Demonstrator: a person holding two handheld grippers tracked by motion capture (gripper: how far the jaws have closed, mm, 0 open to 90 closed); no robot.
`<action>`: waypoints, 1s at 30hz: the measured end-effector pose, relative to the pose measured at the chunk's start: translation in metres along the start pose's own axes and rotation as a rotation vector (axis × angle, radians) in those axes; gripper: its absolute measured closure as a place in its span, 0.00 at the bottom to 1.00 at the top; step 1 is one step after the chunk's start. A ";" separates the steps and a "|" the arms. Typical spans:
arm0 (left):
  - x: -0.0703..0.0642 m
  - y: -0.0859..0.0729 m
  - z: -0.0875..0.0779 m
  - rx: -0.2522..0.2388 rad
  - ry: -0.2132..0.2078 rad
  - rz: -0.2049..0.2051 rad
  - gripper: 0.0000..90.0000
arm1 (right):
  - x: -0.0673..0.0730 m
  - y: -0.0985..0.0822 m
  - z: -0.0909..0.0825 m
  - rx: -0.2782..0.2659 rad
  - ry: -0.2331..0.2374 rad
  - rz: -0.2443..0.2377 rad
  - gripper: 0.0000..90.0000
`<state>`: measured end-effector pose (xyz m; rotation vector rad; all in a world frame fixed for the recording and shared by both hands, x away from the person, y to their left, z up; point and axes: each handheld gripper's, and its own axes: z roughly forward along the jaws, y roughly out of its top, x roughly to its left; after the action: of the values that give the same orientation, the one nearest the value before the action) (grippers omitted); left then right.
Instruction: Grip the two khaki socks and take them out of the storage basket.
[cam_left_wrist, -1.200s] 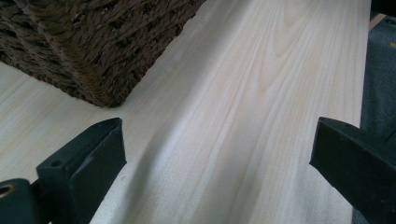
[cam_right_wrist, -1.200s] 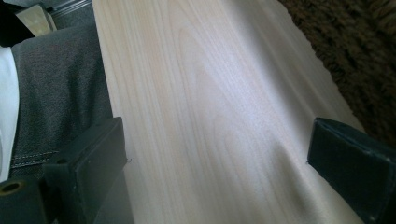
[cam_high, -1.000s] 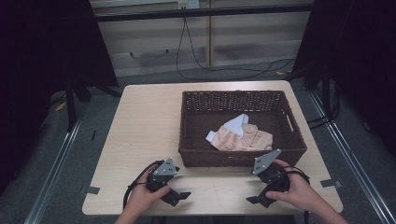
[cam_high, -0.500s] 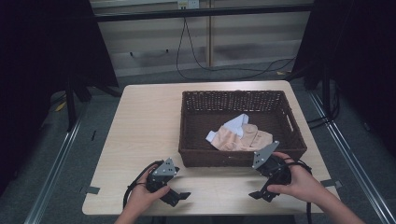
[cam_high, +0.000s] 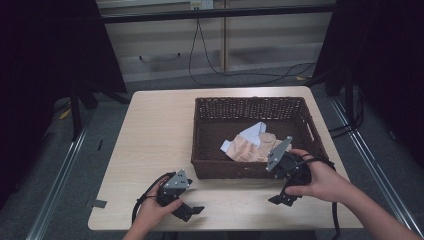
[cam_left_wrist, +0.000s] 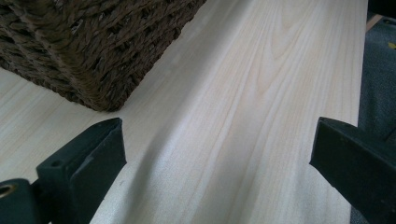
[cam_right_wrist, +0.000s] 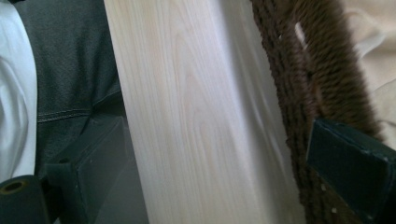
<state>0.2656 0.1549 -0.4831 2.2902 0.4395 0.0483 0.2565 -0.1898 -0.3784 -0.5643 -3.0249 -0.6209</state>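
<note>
Lifting my right claw (cam_high: 284, 192) off the pale wooden surface (cam_high: 150, 145), I had tilted it toward the dark woven wicker basket (cam_high: 210, 165), jaws spread. The crumpled peach-and-white cloth (cam_high: 248, 145) lay inside. My left claw (cam_high: 187, 210) rested, also spread. Reaching seemed next.

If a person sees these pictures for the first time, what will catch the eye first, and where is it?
The dark woven basket stands on the right half of the pale wooden table, with a crumpled peach and white cloth lying inside it. At the near edge, the right tongs are held beside the basket's front right corner, jaws open. The left tongs rest low at the front left, also open.
</note>
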 end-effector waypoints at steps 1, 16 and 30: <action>0.000 0.000 0.000 0.000 0.000 0.000 0.03 | 0.000 0.000 0.000 0.000 0.000 0.000 0.05; 0.000 0.000 0.001 -0.007 -0.007 0.002 0.03 | -0.035 0.038 -0.042 0.029 -0.038 0.045 0.06; 0.000 0.000 0.000 0.002 -0.005 0.009 0.03 | -0.095 0.051 -0.014 0.084 -0.142 0.136 0.11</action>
<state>0.2654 0.1549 -0.4833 2.2938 0.4267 0.0467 0.3618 -0.1838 -0.3534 -0.8364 -3.0894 -0.4635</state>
